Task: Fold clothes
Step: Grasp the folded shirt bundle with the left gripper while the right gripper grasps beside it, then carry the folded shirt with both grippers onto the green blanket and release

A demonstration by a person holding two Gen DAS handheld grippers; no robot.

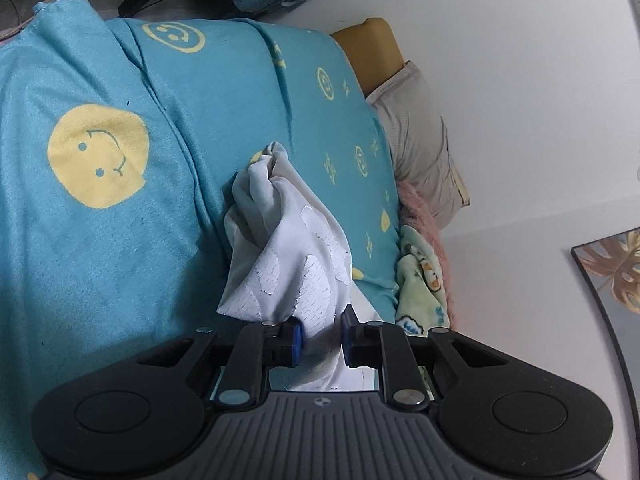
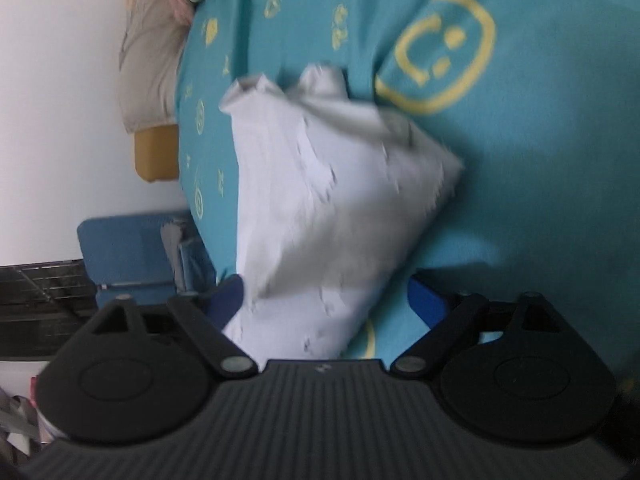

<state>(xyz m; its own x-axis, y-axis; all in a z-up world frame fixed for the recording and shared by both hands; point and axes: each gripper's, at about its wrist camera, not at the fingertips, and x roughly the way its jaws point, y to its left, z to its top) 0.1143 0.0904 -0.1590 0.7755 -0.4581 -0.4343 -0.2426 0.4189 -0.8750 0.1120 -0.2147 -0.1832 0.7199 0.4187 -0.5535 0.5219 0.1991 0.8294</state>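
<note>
Currently white garment [image 1: 288,248] is bunched, hanging from my left tool [image 1: 322,340], which is clenched on a gathered bit of its fabric; rest drapes fwd over the bed's teal smiley blanket [image 1: 100,220]. Right wrist view: same garment [image 2: 332,200] sits between the fingers of my right tool [image 2: 326,300], jaws spread wide, released, not gripping; view is motion-blurred, so can't tell if cloth touches the pads. Beyond: beige pillow [image 1: 420,148], pink fluffy thing [image 1: 424,216], cartoon-print cloth [image 1: 420,280] by the wall.

Risks, my guess: left grip holds a wad, not a clean edge, so a pull may slip or twist it. If right tool closes on mid-fabric, fold comes out lumpy. Could also snag blanket w/ garment.
</note>
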